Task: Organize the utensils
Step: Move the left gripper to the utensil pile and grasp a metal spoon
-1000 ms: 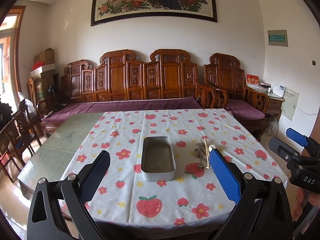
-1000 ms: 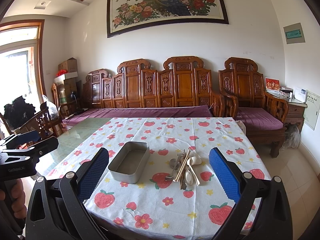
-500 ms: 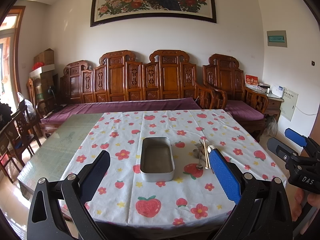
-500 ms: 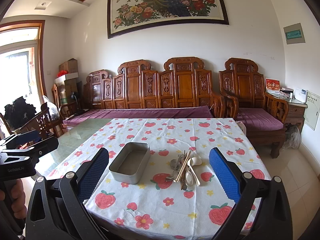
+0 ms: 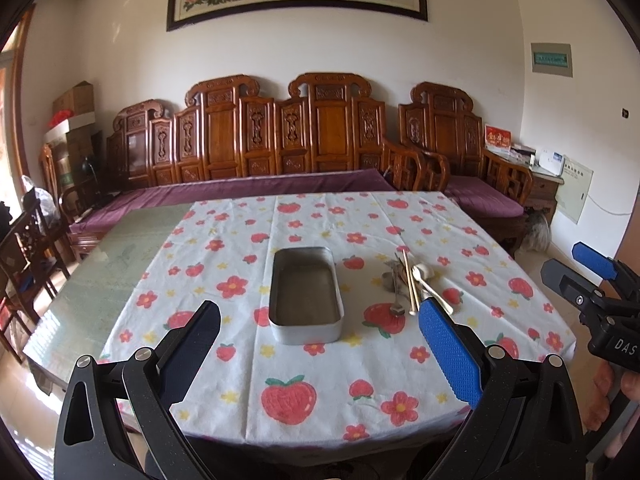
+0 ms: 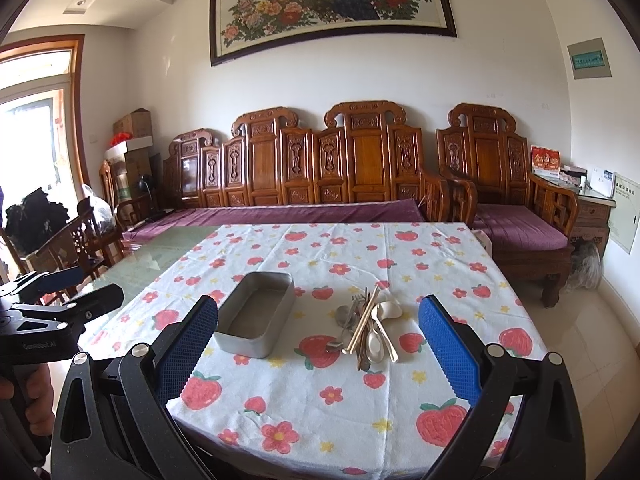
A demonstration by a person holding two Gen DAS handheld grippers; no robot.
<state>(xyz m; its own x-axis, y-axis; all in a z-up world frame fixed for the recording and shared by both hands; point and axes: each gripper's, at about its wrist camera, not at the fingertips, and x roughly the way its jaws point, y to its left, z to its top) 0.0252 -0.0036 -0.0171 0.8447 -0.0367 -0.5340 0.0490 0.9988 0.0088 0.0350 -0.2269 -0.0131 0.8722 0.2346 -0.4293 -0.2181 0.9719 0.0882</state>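
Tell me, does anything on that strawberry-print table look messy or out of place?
Yes: the jumbled heap of metal spoons, forks and wooden chopsticks lies crisscrossed on the strawberry-print tablecloth, right beside the rectangular grey metal tin, which sits empty. The cloth also leaves the green glass tabletop bare on one side. Nothing looks spilled or broken.

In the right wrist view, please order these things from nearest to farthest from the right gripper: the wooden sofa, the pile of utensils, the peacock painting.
1. The pile of utensils, on the tablecloth just ahead of the right gripper.
2. The wooden sofa, behind the table's far edge.
3. The peacock painting, high on the wall above the sofa.
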